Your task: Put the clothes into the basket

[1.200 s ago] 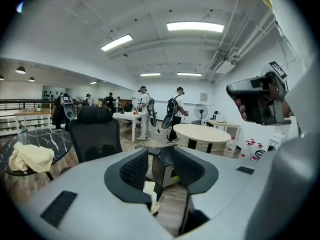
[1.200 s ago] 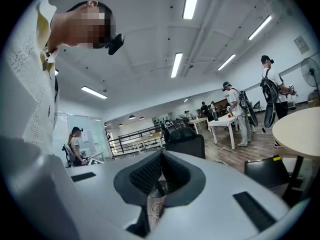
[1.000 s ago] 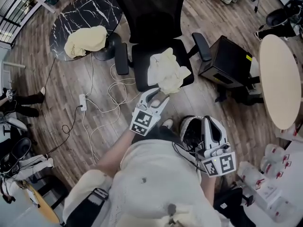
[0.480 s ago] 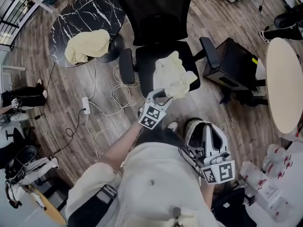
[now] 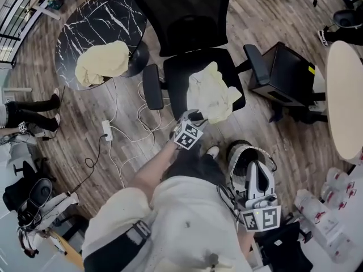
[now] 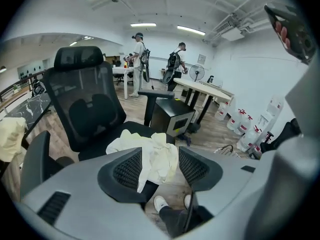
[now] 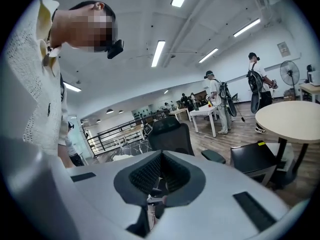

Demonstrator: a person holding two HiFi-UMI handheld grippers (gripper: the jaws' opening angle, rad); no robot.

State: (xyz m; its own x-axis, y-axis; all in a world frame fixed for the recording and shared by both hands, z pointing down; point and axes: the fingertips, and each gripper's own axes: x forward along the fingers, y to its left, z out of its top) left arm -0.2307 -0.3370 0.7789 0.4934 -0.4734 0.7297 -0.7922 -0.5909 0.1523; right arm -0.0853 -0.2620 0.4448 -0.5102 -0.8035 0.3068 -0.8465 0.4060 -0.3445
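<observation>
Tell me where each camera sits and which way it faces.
Head view: on the person's head, facing steeply down at chair and cloth; shows torso, left arm, left gripper, right gripper shut on basket.
Left gripper view: on that gripper, facing down its jaws, just opening wider, cloth seen between them, ungripped; shoe below.
Right gripper view: on that gripper, facing nearly level at the chair; torso at left.
Shared: both gripper views show the chair and two people.

We locate a black office chair (image 5: 190, 16) centrally in the head view. Left of the chair: a round marble table (image 5: 108, 16). Right: a black cabinet (image 5: 286, 67). Lower left, on the floor: a white power strip (image 5: 106, 130).
</observation>
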